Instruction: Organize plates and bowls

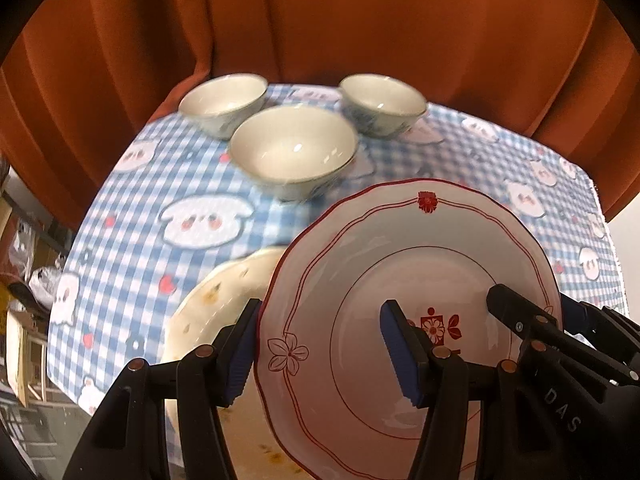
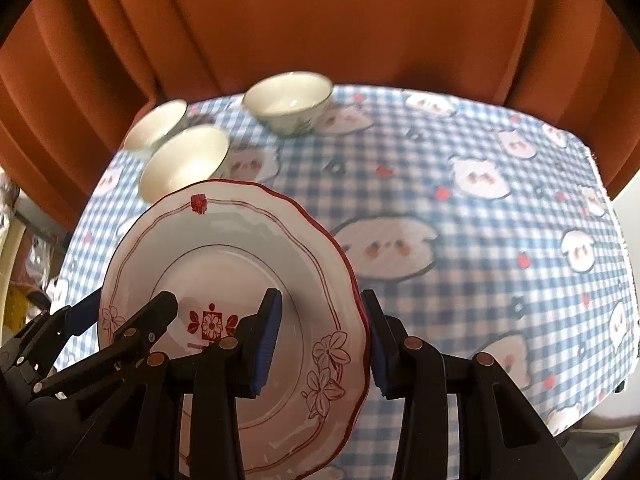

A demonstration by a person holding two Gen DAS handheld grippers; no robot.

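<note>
My left gripper (image 1: 326, 354) clamped on the near-left rim of the red-trimmed plate (image 1: 400, 248), my right gripper (image 2: 320, 340) clamped on its right rim, a speckled plate (image 1: 216, 300) beneath on the left, checked tablecloth (image 2: 460, 220), three bowls (image 1: 294, 148) far left, orange curtain (image 1: 360, 20) behind

Warm light, motion blur, fisheye warping

Left gripper (image 1: 320, 354) and right gripper (image 2: 320, 344) angled downward, fingers clamped
</note>
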